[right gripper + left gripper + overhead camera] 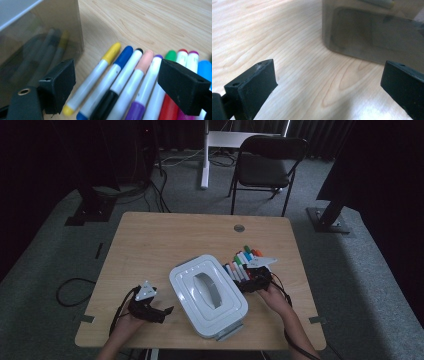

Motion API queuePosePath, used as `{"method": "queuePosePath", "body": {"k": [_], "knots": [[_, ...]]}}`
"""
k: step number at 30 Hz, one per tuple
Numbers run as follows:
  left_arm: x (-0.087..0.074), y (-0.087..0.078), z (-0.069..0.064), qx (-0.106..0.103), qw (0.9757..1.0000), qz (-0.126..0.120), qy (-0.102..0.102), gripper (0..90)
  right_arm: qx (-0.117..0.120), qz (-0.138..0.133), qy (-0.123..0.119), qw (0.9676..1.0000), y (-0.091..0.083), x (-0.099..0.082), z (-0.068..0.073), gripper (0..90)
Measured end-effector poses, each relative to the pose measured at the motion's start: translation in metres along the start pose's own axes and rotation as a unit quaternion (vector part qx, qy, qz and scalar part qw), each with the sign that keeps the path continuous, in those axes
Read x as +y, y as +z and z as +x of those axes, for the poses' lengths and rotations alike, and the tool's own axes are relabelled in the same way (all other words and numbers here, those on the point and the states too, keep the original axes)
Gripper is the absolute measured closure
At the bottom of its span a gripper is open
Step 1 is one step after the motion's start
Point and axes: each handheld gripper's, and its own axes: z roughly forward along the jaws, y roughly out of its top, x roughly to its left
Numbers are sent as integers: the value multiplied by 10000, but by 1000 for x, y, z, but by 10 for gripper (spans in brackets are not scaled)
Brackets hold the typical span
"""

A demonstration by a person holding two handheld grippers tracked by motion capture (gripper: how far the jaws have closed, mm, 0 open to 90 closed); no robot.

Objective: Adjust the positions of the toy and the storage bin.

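1. surface: one light wooden table (pixel 150 245) with rounded corners and a small round grommet (pixel 239 228) near its far edge; pale grain shows in both gripper views.
2. room: grey carpet (pixel 45 265), dark curtains at the back, one black folding chair (pixel 265 167) beyond the table, one white stand leg (pixel 204 155), two dark stand bases (pixel 90 212), loose cables on the floor.
3. box (pixel 207 295): one, clear plastic with a white lid and grey handle, at the table's middle-near part, lid on. its smoky wall (pixel 37 50) shows a few markers inside, perhaps three, blurred through the plastic.
4. markers (pixel 242 265): one loose row lying side by side on the table just right of the box. in the right gripper view at least nine show: yellow (pixel 97 75), blue (pixel 112 77), black (pixel 125 82), pink cap, purple (pixel 147 85), green, two red or magenta, light blue.
5. left gripper (pixel 167 311): one, held low at the near-left, just beside the box's left side; jaws wide apart, bare table between them, nothing held.
6. right gripper (pixel 245 272): one, over the near ends of the marker row; jaws spread wide, straddling several markers, pads not pressing on any.
7. hands: two, entering from the near edge, one on each gripper.
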Motion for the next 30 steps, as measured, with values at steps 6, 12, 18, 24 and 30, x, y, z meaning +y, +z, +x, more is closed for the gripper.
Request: {"method": "queuePosePath", "body": {"k": [6, 12, 18, 24, 30], "knots": [[1, -12, -4, -82, 9999, 48, -135, 5, -72, -1, 136, 9999, -16, -22, 1, 152], [15, -28, -13, -232, 9996, 2, -181, 4, -162, 178, 307, 9992, -31, -52, 2, 163], [36, -48, -29, -356, 9993, -114, -52, 5, -364, 339, 336, 9982, -48, -81, 2, 140], [56, -60, -46, -425, 9988, -219, 134, 5, -508, 509, 431, 9965, -58, -102, -1, 136], [74, -65, -63, -606, 9971, -357, 292, 5, -649, 557, 376, 9956, -64, -108, 2, 136]]}}
